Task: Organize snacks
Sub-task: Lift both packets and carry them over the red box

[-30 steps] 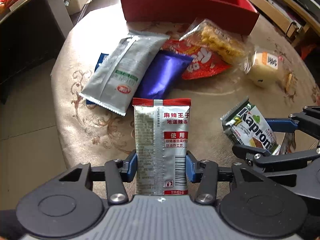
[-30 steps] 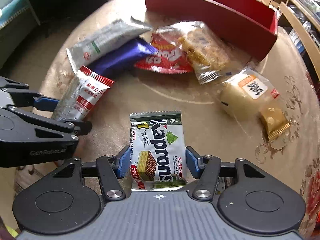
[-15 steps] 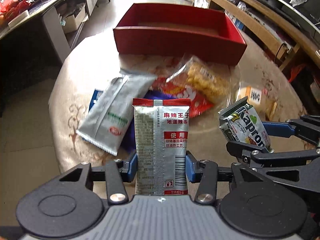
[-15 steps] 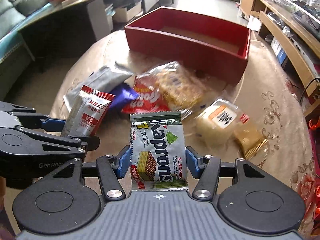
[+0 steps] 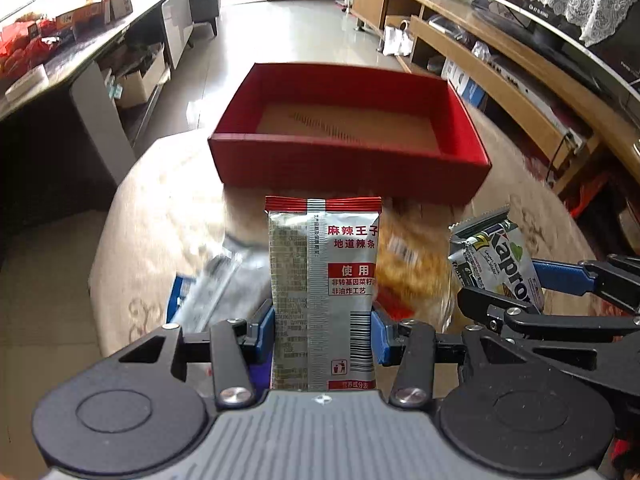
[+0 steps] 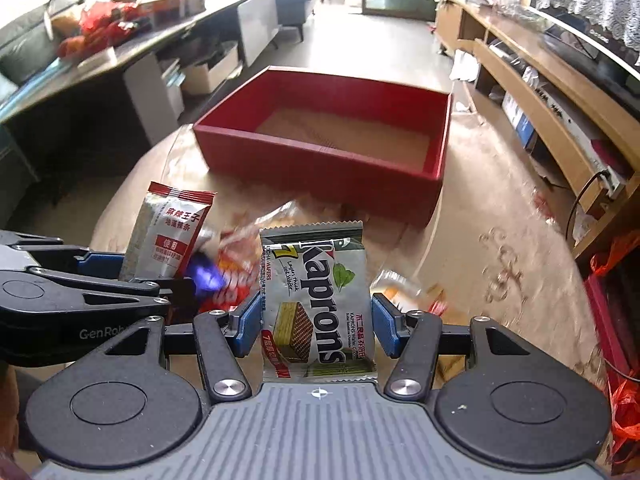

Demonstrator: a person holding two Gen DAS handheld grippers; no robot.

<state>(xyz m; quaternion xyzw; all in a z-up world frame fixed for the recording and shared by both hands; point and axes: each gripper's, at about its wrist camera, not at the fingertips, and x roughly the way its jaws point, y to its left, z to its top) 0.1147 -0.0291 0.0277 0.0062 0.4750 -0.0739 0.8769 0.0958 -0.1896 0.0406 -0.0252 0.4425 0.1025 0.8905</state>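
The left gripper (image 5: 322, 328) is squeezing a silver snack pack (image 5: 322, 280) with a red top edge and red Chinese words on it. The pack stands straight up between the two blue pads, and one blue pad (image 5: 265, 330) presses on each side of its lower part. The right gripper (image 6: 318, 326) is squeezing a Kaprons wafer pack (image 6: 318, 304) the same way, upright, with a blue pad (image 6: 249, 328) tight on each side. The two grippers are side by side, close together, and both are up above the round table (image 5: 132, 240). From the left camera the wafer pack (image 5: 496, 260) shows at the right, and from the right camera the silver pack (image 6: 168, 236) shows at the left. Farther away on the table sits a red box (image 5: 348, 164) with its top open. Its brown floor has no snacks on it. Both held packs are on the near side of the box, not over it. Under the grippers, more snacks lie on the table, but they look blurry: a yellow crunchy one in a clear bag (image 5: 412, 264), a long silver pack (image 5: 224, 280), and a red bag (image 6: 236, 276).
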